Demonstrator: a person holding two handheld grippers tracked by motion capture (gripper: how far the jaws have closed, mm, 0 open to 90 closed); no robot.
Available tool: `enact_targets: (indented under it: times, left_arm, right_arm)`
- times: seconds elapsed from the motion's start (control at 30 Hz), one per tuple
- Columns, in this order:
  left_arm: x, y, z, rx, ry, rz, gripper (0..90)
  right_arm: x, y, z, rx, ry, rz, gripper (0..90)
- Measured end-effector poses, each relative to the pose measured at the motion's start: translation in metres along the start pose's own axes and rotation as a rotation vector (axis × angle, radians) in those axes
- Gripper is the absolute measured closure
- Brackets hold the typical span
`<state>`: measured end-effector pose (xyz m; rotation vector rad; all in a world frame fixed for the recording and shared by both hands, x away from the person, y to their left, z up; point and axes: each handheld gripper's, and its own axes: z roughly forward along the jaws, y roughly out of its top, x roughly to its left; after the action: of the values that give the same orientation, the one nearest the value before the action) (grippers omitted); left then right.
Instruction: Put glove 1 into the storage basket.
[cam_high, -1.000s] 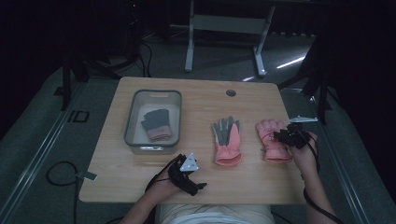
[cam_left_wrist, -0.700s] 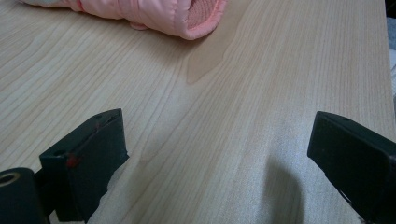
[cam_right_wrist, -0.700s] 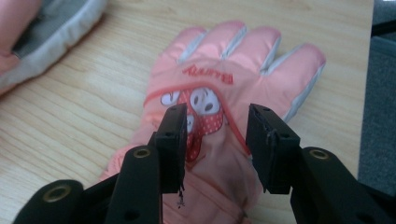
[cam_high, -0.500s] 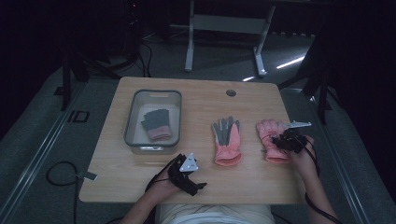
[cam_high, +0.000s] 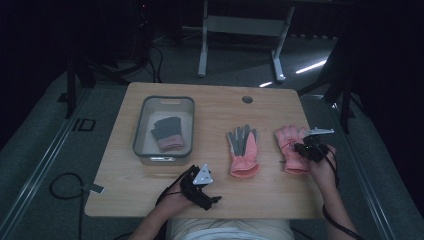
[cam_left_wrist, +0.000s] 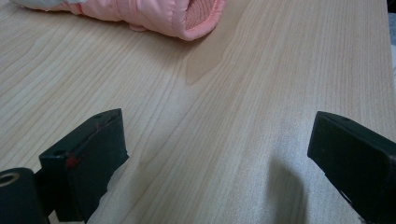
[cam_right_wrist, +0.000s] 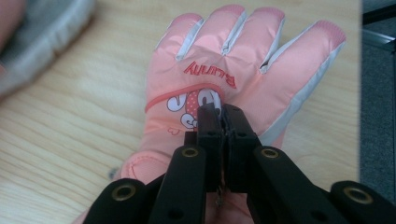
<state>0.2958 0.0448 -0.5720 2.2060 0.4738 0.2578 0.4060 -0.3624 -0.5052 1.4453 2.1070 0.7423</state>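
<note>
Work in hand: picking up the pink padded glove (cam_right_wrist: 233, 79) that lies back-up with its fingers pointing away from the person, near the right edge of the wooden table (cam_high: 210, 107). Taking the grey bin (cam_high: 143, 155) as landmark: this glove is well to the right of it, beyond a second pink glove with grey palm (cam_high: 242, 150) that lies palm-up between the two. A grey glove with pink cuff (cam_high: 167, 134) already lies inside the bin.

Right gripper (cam_right_wrist: 219, 114): jaws have just been closing and now stand pressed together over the printed cartoon patch on the glove's back, pinching what looks like a small fold of the outer fabric. How much cloth is caught cannot be told from the right gripper view; the bite seems thin.

Left gripper (cam_left_wrist: 215, 154): jaws spread wide, nothing between them, resting low over bare table in front of the bin, with the cuff of the palm-up glove ahead of it.

Handling judgement: the glove is light, soft and quilted, with a smooth, probably slippery shell. A pinch of the shell alone may slide out, or lift only the top layer. It will sag and fold when raised, fingers and cuff drooping. The ribbed cuff or a full-thickness grip across the edge would likely hold better. Not fragile; a firm squeeze is safe.
</note>
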Motion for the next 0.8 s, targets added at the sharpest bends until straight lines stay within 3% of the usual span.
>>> enact_targets:
  times: [0.13, 0.23, 0.4, 0.53, 0.8]
  left_arm:
    - [0.000, 0.000, 0.000, 0.003, -0.003, -0.003, 4.0]
    - [0.001, 0.000, 0.000, 0.004, -0.007, -0.003, 3.9]
    - [0.001, 0.000, 0.000, 0.004, -0.007, -0.007, 3.8]
    - [0.001, 0.000, 0.000, 0.002, -0.007, -0.005, 3.7]
    - [0.001, 0.000, 0.000, 0.002, -0.008, -0.008, 3.7]
  right_arm:
    - [0.004, 0.011, -0.027, -0.071, -0.008, 0.030, 87.1]
    - [0.014, 0.026, -0.049, -0.123, -0.019, 0.015, 87.1]
    - [0.030, 0.048, -0.069, -0.185, -0.025, 0.012, 87.0]
    - [0.058, 0.060, -0.076, -0.220, -0.032, -0.013, 86.9]
    - [0.101, 0.076, -0.074, -0.229, -0.015, -0.025, 87.0]
